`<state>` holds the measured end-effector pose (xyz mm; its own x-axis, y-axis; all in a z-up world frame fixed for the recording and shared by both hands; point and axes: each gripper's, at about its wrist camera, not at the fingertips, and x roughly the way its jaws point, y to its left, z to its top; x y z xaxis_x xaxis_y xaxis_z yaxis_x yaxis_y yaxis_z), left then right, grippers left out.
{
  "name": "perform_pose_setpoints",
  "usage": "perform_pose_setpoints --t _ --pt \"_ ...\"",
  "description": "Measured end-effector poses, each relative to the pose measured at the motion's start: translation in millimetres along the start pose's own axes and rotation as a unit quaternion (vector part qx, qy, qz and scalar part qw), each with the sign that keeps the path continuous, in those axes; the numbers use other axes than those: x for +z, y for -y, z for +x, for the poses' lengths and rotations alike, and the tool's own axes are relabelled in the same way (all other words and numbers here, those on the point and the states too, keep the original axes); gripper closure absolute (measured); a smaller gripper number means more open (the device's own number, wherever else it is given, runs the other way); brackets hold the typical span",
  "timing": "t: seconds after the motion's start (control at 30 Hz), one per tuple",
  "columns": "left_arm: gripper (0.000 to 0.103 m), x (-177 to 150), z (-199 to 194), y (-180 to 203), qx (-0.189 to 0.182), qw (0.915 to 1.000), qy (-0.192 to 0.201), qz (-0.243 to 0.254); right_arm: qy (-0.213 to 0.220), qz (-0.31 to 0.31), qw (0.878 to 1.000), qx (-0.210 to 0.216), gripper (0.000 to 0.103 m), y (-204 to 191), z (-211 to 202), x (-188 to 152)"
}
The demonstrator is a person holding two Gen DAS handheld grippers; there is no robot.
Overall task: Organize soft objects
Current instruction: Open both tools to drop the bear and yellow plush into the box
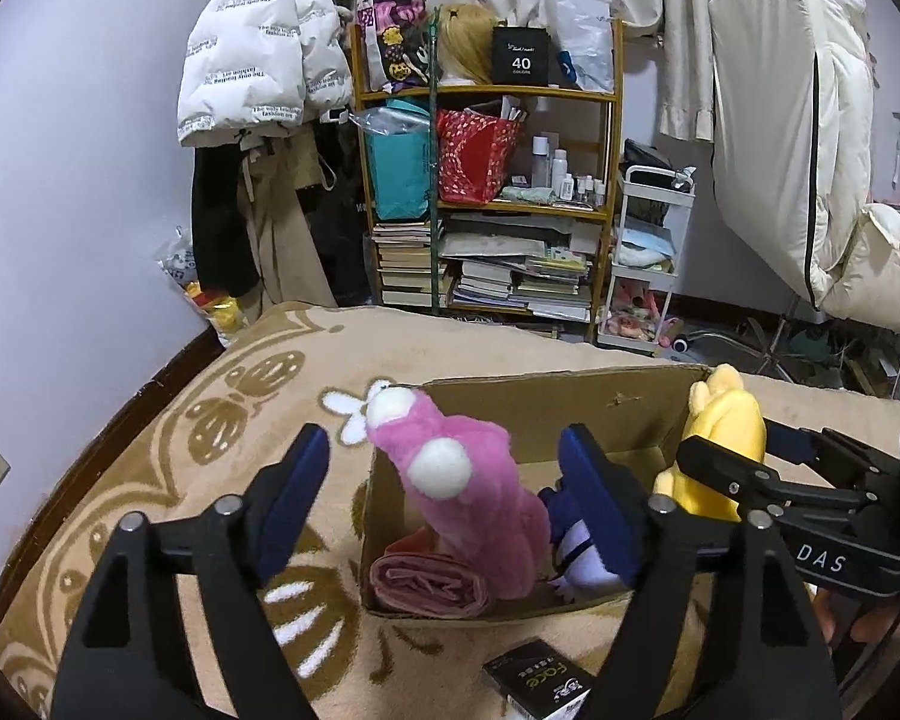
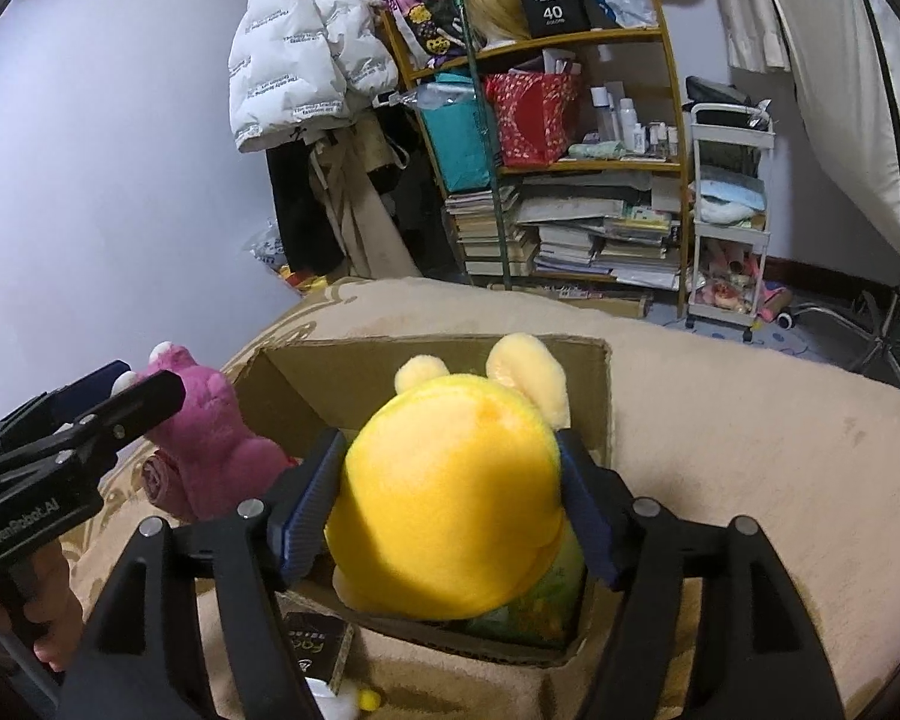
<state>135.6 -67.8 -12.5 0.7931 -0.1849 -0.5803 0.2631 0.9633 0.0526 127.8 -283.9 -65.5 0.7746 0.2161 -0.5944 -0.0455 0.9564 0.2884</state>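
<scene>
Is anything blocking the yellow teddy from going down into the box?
Nothing visible blocks it. The yellow teddy sits between the right tongs, already partly inside the cardboard box. The pink plush stands at the other side.

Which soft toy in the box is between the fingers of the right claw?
The yellow plush toy, at the box's right end. The pink plush toy stands at the left end, by the left claw.

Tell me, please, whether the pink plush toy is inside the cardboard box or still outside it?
Inside. The pink plush toy stands upright in the cardboard box, its base below the rim beside a rolled pink cloth.
</scene>
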Motion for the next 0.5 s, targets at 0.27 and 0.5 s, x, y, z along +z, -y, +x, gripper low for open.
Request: perform_pose_setpoints --t 0.27,0.5 --pt "0.014 2.8 -15.4 -1.5 -0.009 0.9998 0.018 -0.002 0.015 -0.015 1.000 0.001 0.019 -6.7 -12.5 1.7" --pt "0.004 -1.6 -32.7 -13.8 -0.013 0.9996 0.014 -0.021 0.019 -0.012 1.000 -0.004 0.008 -5.6 -24.2 0.5"
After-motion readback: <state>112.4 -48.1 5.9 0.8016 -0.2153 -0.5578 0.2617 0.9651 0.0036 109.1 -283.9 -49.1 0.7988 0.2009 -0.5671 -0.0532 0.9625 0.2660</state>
